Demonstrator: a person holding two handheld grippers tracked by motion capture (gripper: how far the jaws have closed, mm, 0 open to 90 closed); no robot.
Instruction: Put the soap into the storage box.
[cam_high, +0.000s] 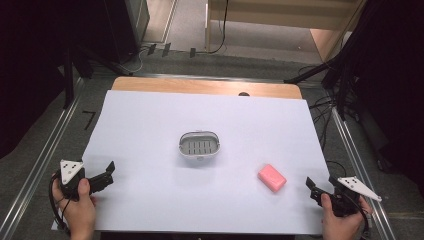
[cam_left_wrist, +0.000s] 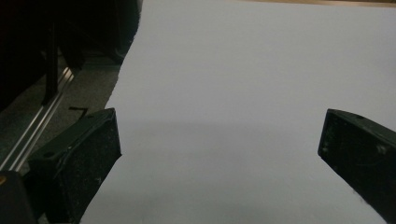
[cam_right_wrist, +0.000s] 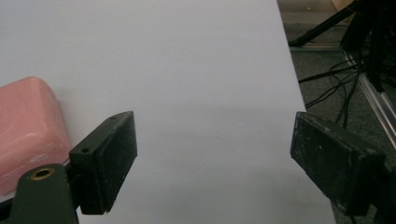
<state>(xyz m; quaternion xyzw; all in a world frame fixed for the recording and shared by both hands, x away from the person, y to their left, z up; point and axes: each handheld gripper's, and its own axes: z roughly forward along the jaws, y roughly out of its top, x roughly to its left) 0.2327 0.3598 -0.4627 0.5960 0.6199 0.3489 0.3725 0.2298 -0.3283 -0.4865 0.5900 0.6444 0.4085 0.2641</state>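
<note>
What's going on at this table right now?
A person sits at a table covered with a white sheet, holding a two-jaw gripper in each hand. The left gripper and the right gripper both rest near the front corners with jaws open and nothing between them. A pink bar of soap lies just beside the right gripper, and a grey soap dish sits in the middle, empty. Nothing is being held.

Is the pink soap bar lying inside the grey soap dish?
No, the pink soap bar lies on the white sheet, apart from the empty soap dish.

A lab: dark curtains (cam_high: 30, 75), floor rails (cam_high: 37, 170), loose cables (cam_high: 325, 120).
</note>
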